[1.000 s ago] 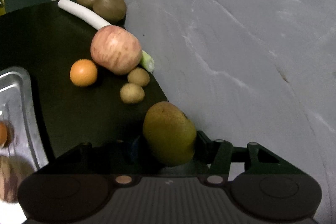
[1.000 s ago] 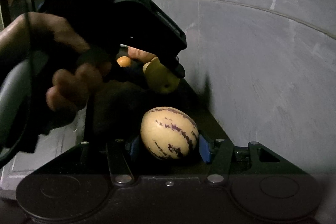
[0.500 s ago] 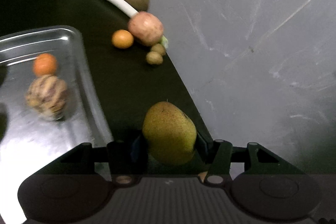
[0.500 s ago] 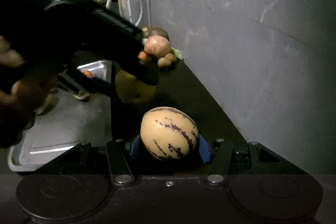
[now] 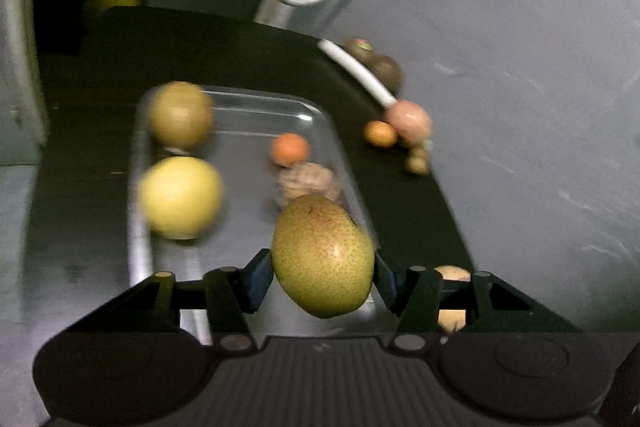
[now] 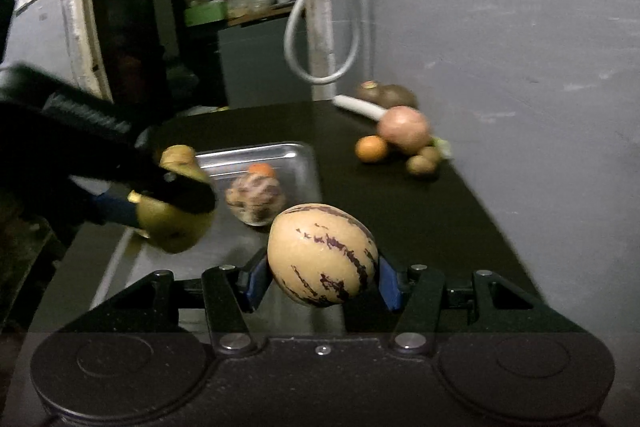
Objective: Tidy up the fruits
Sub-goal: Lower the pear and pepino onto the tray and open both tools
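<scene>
My left gripper (image 5: 322, 273) is shut on a green-yellow pear (image 5: 322, 255) and holds it above the near end of a steel tray (image 5: 320, 123). In the tray lie a yellow round fruit (image 5: 180, 197), a brownish round fruit (image 5: 180, 115), a small orange (image 5: 290, 149) and a striped brown fruit (image 5: 308, 183). My right gripper (image 6: 322, 277) is shut on a cream melon with purple stripes (image 6: 322, 259), beside the tray (image 6: 304, 163). The left gripper with the pear (image 6: 176, 223) shows in the right wrist view.
On the black table (image 6: 420, 219) near the grey wall lie an apple (image 6: 404, 129), an orange (image 6: 372, 149), two small brown fruits (image 6: 422, 163), two kiwis (image 6: 386, 93) and a white leek stalk (image 6: 358, 105). A grey cable loop (image 6: 320, 39) hangs behind.
My left gripper has swung left with the pear, from beside the wall to over the tray. My right gripper has pulled back with the melon and now faces the tray.
</scene>
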A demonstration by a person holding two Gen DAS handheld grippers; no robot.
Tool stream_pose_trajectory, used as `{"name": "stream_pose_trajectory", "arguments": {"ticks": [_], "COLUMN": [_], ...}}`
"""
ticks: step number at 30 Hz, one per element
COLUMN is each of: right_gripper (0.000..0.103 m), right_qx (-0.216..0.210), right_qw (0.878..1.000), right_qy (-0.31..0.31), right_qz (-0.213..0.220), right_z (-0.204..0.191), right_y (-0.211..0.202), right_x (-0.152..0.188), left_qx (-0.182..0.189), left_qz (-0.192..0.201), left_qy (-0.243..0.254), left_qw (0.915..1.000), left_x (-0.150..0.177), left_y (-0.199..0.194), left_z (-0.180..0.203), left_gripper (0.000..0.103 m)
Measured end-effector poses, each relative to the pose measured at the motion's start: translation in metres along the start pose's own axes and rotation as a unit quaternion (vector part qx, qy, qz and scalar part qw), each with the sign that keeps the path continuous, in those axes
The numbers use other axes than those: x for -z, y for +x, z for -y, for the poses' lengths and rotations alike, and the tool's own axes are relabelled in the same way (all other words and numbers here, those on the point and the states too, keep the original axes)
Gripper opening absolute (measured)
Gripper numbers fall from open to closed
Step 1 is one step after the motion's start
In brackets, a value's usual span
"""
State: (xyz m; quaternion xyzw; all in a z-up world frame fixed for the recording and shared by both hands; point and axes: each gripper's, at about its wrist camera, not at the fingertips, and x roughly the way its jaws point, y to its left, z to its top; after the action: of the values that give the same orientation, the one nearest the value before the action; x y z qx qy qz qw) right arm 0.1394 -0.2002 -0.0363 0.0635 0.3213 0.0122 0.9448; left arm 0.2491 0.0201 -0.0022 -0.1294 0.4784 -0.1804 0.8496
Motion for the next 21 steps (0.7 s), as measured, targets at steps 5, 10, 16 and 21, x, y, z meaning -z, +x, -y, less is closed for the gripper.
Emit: {"name": "stream_pose_trajectory", "arguments": {"ticks": [5, 10, 16, 21], "right_gripper": [0.057, 0.057, 0.057, 0.057], "right_qx": [-0.029, -0.044, -0.047, -0.042], "right_qw": [0.999, 0.998, 0.997, 0.997], "right_qy": [-0.014, -0.037, -0.054, -0.055], "right_qz": [-0.011, -0.017, -0.022, -0.027], "right_z": [-0.02, -0.035, -0.043, -0.044], "right_y": [0.016, 0.034, 0.042, 0.045], "right_x": [-0.004, -0.005, -0.002, 0.001], "left_qx": [-0.034, -0.053, -0.057, -0.059], "left_qz": [0.008, 0.012, 0.016, 0.01], "left_qy": [-0.02, -0.025, -0.005, -0.003], "left_qw": [0.9992, 0.9982, 0.9982, 0.9982], "left_x": [0.005, 0.012, 0.016, 0.019], "left_y": [-0.007, 0.0, 0.005, 0.008], "left_z": [-0.029, -0.041, -0.039, -0.038], "left_gripper": [0.058, 0.058, 0.058, 0.058]}}
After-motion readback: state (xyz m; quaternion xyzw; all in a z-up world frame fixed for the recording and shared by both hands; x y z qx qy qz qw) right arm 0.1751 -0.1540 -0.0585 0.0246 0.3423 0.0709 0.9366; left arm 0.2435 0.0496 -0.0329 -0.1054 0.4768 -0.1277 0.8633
